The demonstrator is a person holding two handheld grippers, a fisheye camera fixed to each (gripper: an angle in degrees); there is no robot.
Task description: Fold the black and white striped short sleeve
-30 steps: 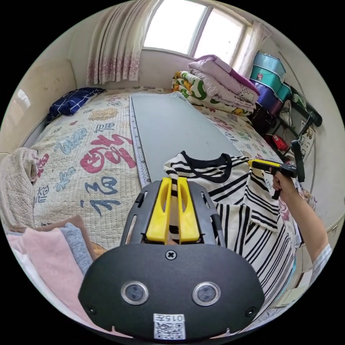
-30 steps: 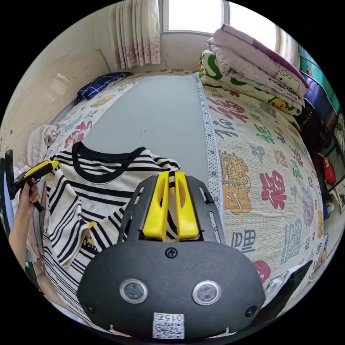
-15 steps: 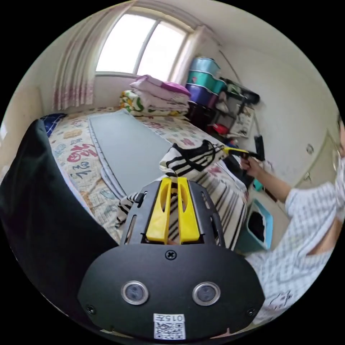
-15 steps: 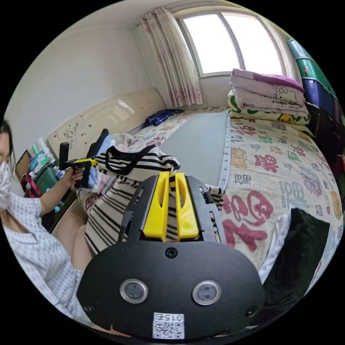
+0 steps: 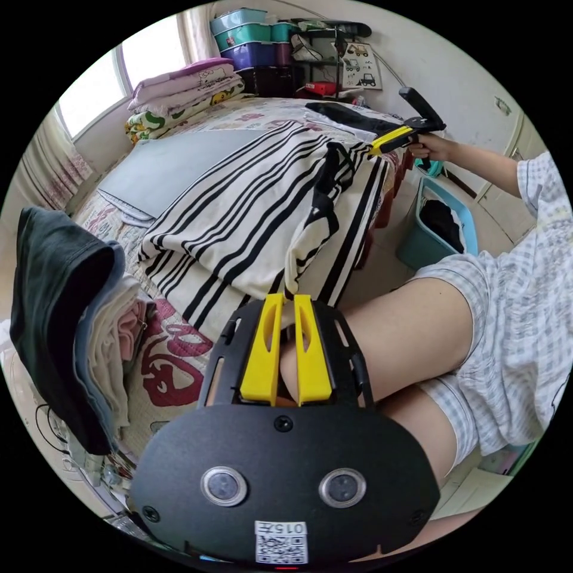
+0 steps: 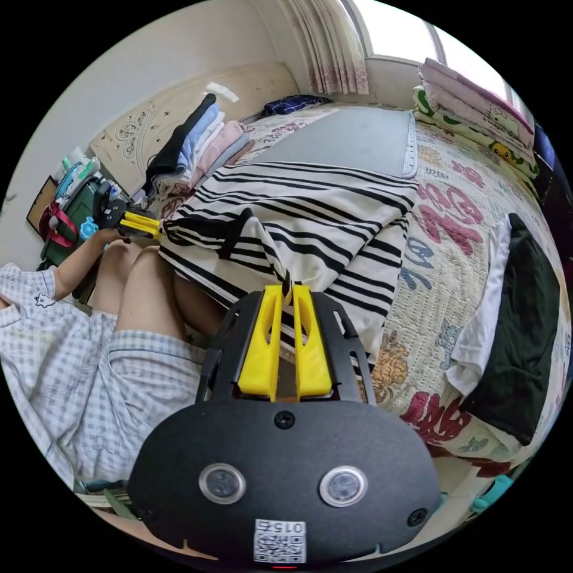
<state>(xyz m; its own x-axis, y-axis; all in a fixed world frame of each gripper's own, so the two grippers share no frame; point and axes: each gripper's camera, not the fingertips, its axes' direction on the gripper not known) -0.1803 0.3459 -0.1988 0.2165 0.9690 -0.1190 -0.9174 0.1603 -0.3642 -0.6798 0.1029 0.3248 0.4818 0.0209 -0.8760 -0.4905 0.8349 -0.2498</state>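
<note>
Pinching the soft, light striped shirt (image 5: 250, 203) at both shoulders: left gripper (image 5: 285, 296) and right gripper (image 6: 287, 288) clamped on cloth; limp, sags between, drapes over bed (image 6: 453, 239).

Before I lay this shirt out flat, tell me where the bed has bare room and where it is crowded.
Bare: the far part of the flat grey mat, beyond the black and white striped short-sleeve shirt, and the patterned quilt between the mat and the black folded garment. Crowded: the stack of folded clothes by the headboard and the folded blankets under the window.
</note>
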